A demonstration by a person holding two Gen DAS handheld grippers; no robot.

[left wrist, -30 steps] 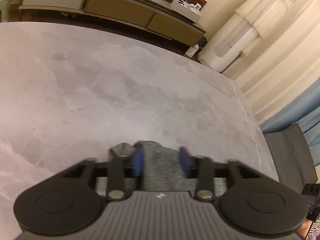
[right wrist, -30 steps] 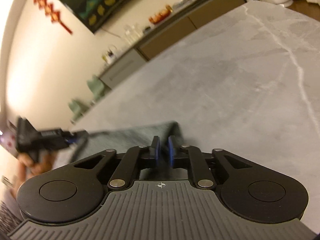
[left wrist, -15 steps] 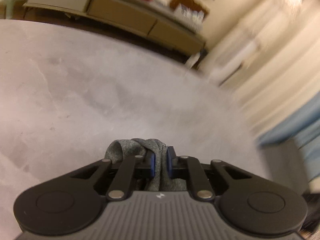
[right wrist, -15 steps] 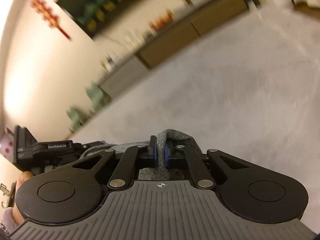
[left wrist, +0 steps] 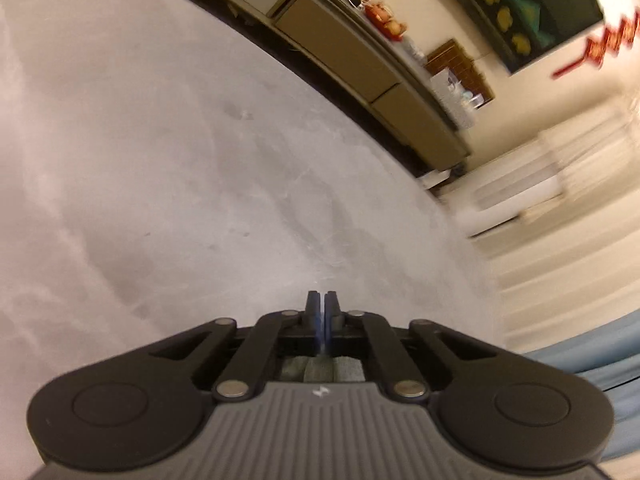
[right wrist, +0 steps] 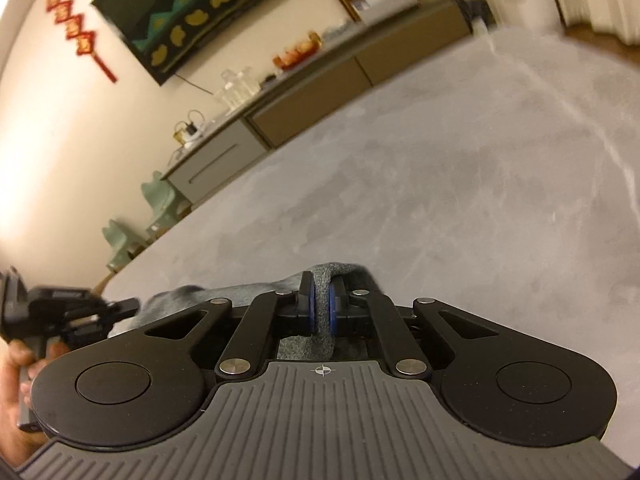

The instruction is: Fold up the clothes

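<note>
The pale grey marbled worktop now lies lower under both cameras: the grey knitted garment has been lifted off it, edge clenched by right gripper and left gripper, ready for folding over.

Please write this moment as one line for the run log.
task: fold clothes | left hand-held gripper: shut on grey knitted garment | right hand-held gripper: shut on garment | surface: grey marbled table
</note>
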